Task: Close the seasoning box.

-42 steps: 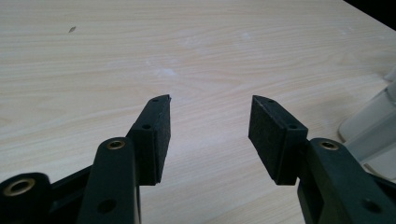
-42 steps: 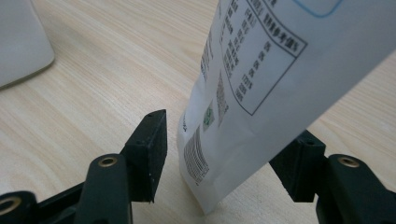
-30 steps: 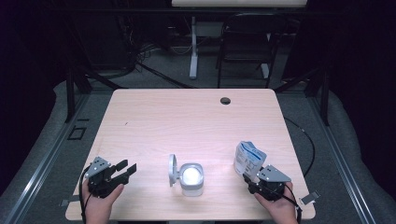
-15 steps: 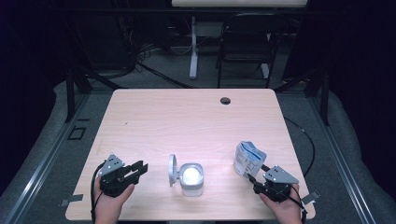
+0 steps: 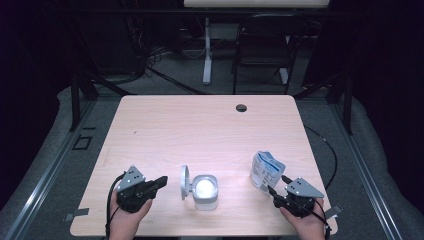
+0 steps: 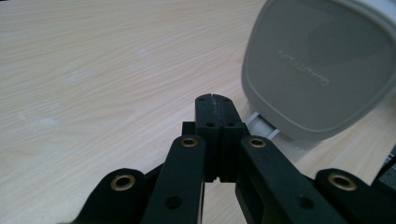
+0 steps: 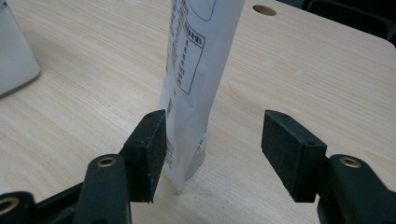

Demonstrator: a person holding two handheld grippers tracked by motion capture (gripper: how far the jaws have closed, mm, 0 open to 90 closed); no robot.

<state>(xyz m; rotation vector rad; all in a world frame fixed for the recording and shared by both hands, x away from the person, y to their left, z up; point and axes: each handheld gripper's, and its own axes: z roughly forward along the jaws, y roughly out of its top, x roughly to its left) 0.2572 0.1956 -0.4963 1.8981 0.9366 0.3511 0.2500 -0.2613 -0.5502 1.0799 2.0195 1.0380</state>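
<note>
A small white container [image 5: 205, 191] stands near the table's front edge with its hinged lid [image 5: 184, 182] flipped up on its left side; something white fills it. In the left gripper view the lid's grey back [image 6: 317, 79] looms just beyond my left gripper [image 6: 213, 99], which is shut and holds nothing. That gripper [image 5: 161, 182] lies left of the lid in the high view. A white and blue pouch [image 5: 265, 170] stands upright to the right. My right gripper [image 7: 212, 151] is open around its lower edge [image 7: 189, 116], the left pad next to it.
The wooden table [image 5: 200, 130] has a round cable hole [image 5: 241, 107] at its far side. A chair [image 5: 262, 45] and stand legs sit on the dark floor behind. Cables trail off the table's right edge.
My left gripper has slid right toward the container's lid and its jaws have closed. The right gripper has shifted slightly right and lower by the pouch.
</note>
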